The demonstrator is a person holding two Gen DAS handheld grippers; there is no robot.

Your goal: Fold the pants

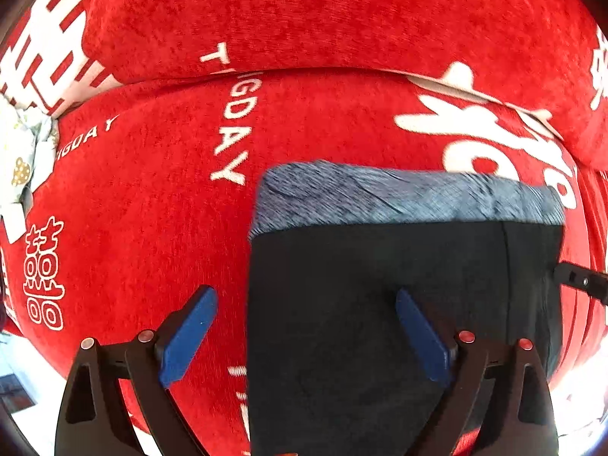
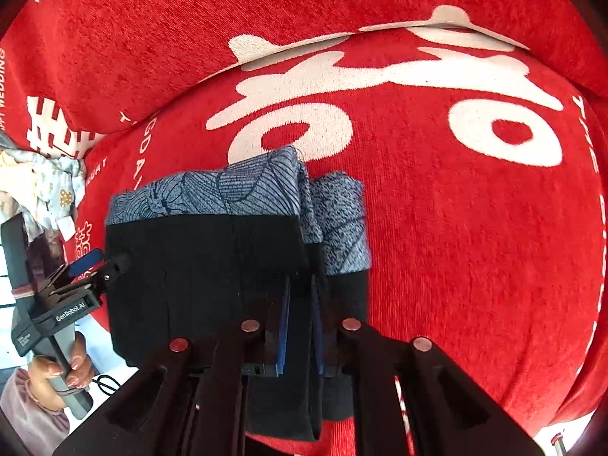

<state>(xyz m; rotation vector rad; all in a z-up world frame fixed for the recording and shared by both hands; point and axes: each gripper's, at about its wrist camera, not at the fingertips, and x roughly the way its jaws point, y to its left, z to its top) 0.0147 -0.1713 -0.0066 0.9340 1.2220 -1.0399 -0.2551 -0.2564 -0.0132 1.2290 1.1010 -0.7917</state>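
The pants [image 1: 380,304] are black with a blue patterned band [image 1: 399,197], folded into a block on the red sofa seat. My left gripper [image 1: 306,304] is open with blue pads; one pad lies over the red seat, the other over the black cloth at the pants' left edge. In the right wrist view the pants [image 2: 197,277] lie folded, with a second layer [image 2: 342,224] showing on the right. My right gripper [image 2: 300,319] is nearly closed, pinching the black fabric's right edge. The left gripper [image 2: 102,262] shows at the pants' left side.
The red sofa cover [image 1: 152,190] has white lettering, and a back cushion [image 1: 304,11] rises behind the pants. A pale patterned cloth [image 1: 22,159] lies at the far left of the seat. The person's hand [image 2: 57,372] holds the left gripper's handle.
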